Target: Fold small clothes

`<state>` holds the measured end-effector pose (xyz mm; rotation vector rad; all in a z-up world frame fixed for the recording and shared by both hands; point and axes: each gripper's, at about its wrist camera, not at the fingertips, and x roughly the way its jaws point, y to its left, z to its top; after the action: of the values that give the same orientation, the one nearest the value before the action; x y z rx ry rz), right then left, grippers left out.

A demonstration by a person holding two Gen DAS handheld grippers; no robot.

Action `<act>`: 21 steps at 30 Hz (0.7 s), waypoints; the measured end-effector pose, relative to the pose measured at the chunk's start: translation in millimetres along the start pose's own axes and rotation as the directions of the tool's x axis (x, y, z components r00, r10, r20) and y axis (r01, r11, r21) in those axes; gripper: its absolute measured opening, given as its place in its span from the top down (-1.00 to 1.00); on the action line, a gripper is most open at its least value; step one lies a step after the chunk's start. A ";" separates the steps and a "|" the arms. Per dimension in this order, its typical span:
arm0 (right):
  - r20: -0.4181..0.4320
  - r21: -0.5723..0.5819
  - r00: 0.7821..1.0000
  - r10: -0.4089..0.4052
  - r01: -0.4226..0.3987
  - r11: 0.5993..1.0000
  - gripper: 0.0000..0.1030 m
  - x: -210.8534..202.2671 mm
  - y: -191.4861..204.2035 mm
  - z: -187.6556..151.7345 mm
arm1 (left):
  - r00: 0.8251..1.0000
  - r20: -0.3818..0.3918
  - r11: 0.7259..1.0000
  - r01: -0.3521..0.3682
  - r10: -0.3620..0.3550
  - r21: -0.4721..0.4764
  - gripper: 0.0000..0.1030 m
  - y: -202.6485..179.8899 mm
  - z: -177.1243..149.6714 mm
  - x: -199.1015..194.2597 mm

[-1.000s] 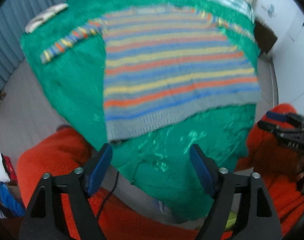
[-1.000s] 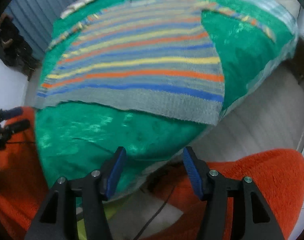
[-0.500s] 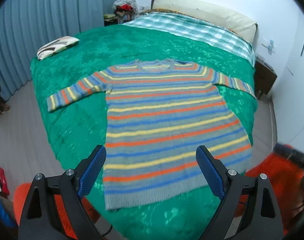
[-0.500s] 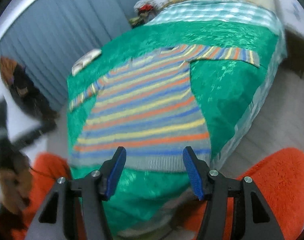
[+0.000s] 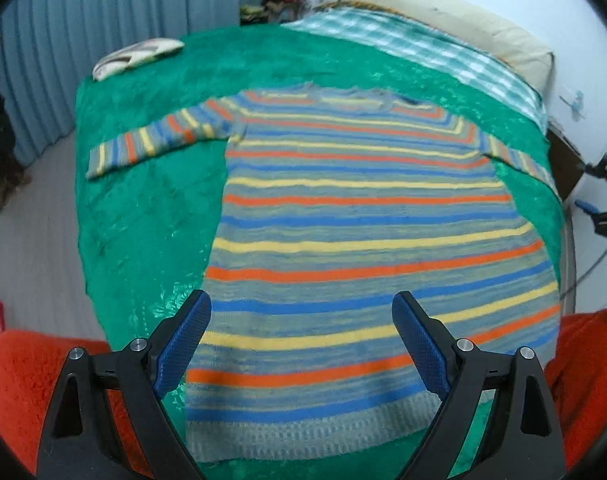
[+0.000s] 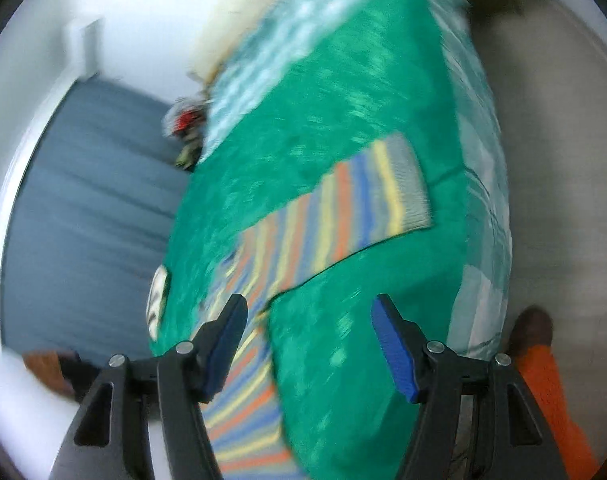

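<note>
Striped knit sweater (image 5: 363,248) flat, unfolded on green velvety bedspread (image 5: 143,220); sleeves spread. Left hand-held gripper (image 5: 301,340), right hand-held gripper (image 6: 309,346) wide apart, empty. All folds left.

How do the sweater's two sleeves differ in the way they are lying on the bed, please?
In the left wrist view, the left sleeve lies wholly on the green blanket, its cuff short of the edge. The right sleeve runs out to the blanket's far edge, and less of it shows. Both are stretched out flat from the striped sweater and unfolded.
</note>
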<state>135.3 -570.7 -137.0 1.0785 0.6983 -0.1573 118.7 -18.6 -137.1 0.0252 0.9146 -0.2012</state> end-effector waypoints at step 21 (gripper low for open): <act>-0.012 0.058 0.999 -0.035 0.035 0.998 0.93 75.4 -37.8 85.7 | 0.994 -0.072 0.996 -0.083 0.085 0.028 -0.80 -13.6 9.2 37.5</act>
<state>215.3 -646.0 -185.9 1.1239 0.7266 -0.2030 145.7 -38.9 -160.2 0.0942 0.9825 -0.1341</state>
